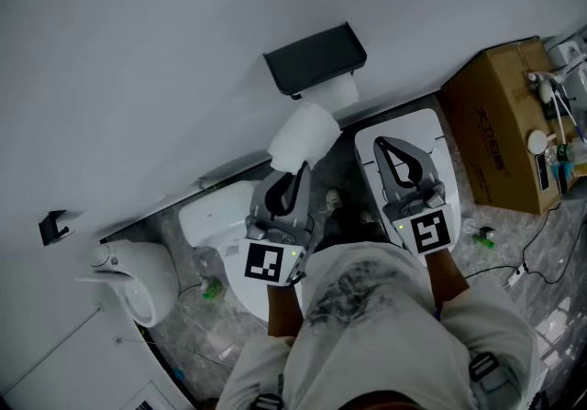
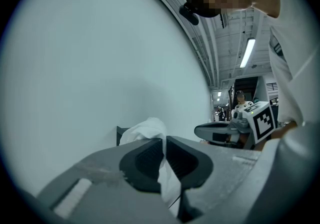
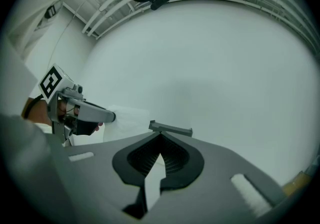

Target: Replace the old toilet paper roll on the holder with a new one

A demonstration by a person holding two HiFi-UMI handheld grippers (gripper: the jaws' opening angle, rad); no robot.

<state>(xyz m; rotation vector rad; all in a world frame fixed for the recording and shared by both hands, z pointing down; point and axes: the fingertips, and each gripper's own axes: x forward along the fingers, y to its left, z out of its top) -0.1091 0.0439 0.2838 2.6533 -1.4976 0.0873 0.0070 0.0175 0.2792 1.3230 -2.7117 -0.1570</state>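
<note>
My left gripper (image 2: pixel 164 150) is clamped on a fold of white toilet paper (image 1: pixel 301 135). The paper bulges out past the jaw tips as one soft, crumpled mass. I can't tell if it is a whole roll or loose sheets. My right gripper (image 3: pixel 161 145) is closed with nothing in it, tips together.

The black toilet paper holder (image 1: pixel 315 58) is fixed to the wall ahead, and its long axis runs along the wall. In the head view it sits beyond the left gripper and slightly to its right, between the lines of the two grippers. The held paper ends just short of it, so I judge the left hand nearer.

I count one holder, two grippers and one held bundle. A second patch of white paper (image 1: pixel 341 92) shows under the holder's cover. I can't tell whether it joins the bundle.
</note>
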